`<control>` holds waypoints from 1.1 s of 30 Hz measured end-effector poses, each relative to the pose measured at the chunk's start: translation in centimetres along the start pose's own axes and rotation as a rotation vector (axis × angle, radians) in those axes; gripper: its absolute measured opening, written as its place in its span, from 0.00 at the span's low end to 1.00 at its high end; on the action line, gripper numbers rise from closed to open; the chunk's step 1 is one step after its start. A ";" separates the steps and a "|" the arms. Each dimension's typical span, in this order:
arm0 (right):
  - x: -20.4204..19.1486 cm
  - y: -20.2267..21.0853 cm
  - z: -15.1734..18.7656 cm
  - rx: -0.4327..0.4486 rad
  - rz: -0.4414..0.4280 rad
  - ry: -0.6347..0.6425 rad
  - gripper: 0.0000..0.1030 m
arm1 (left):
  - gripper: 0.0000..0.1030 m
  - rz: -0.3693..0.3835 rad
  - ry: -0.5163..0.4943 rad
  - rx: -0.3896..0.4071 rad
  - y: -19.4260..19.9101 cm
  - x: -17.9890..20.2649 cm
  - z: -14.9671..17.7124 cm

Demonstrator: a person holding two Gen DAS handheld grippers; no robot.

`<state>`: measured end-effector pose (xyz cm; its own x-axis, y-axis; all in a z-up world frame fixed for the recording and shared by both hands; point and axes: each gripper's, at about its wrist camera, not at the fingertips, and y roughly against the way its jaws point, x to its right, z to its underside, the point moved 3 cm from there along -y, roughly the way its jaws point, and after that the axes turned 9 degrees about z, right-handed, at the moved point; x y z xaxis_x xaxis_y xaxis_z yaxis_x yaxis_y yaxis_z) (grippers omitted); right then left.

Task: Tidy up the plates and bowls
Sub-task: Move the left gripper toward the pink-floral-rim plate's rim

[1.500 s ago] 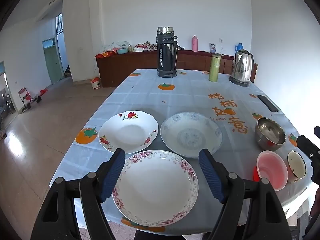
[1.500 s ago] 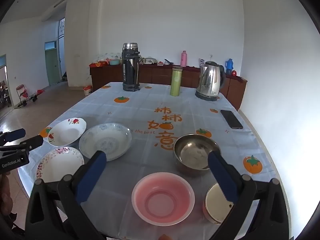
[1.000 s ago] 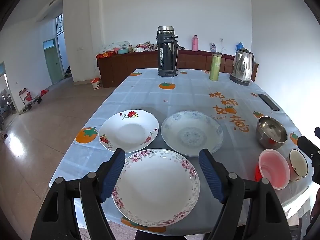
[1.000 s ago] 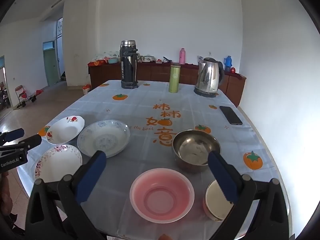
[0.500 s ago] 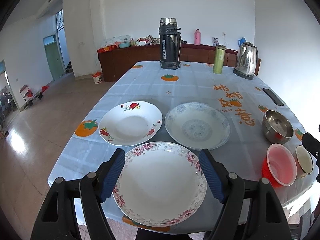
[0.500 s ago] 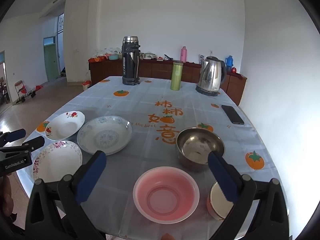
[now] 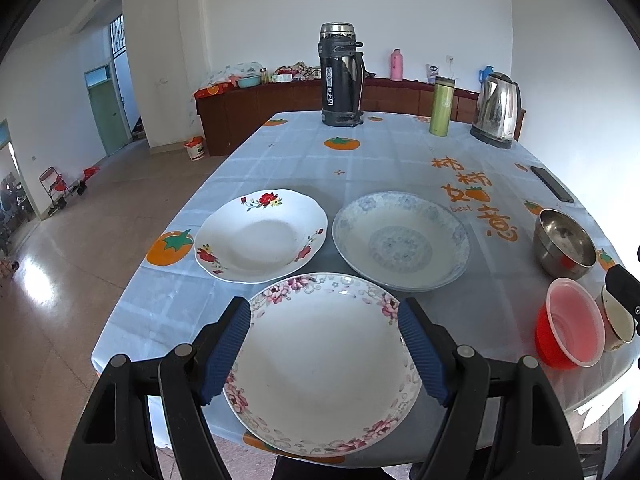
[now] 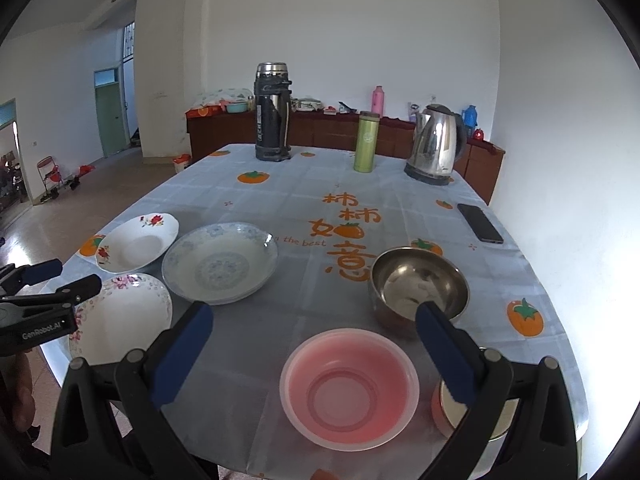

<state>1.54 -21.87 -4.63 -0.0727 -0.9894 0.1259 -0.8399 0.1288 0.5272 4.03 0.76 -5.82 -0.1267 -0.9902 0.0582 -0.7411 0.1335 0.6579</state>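
Observation:
Three plates lie at the table's near left: a pink-flowered plate [image 7: 320, 360] [image 8: 120, 316] nearest, a red-flowered plate [image 7: 260, 236] [image 8: 138, 242] behind it, and a blue-patterned plate [image 7: 402, 240] [image 8: 220, 260] to its right. At the near right are a steel bowl [image 8: 418, 284] [image 7: 564, 242], a pink plastic bowl [image 8: 348, 388] [image 7: 572, 324] and a small enamel cup [image 8: 472, 412] [image 7: 616, 320]. My left gripper [image 7: 324, 344] hangs open above the pink-flowered plate, its fingers on either side. My right gripper [image 8: 312, 344] is open over the pink bowl, holding nothing.
At the table's far end stand a dark thermos [image 7: 340, 80], a green flask [image 7: 440, 106] and a steel kettle [image 7: 498, 110]. A black phone [image 8: 480, 224] lies at the right edge. A wooden sideboard [image 8: 320, 130] runs along the back wall. The table's near edge is just below both grippers.
Both grippers have moved forward and lower over the table; the plates and bowls look larger. Neither gripper's opening has changed, and nothing on the table has moved.

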 end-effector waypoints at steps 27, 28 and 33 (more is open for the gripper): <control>-0.6 -1.0 0.5 -0.027 -0.034 0.003 1.00 | 0.76 0.000 0.005 -0.019 -0.9 -0.2 0.3; -0.6 -1.0 0.5 -0.026 -0.034 0.003 1.00 | 0.76 0.000 0.005 -0.020 -0.9 -0.2 0.3; -0.7 -1.1 0.6 -0.027 -0.039 0.004 0.99 | 0.76 0.000 0.005 -0.021 -1.0 -0.2 0.2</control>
<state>2.22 -21.39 -5.76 -0.0380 -0.9934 0.1083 -0.8272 0.0920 0.5543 4.61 0.83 -6.63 -0.1228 -0.9905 0.0619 -0.7271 0.1322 0.6737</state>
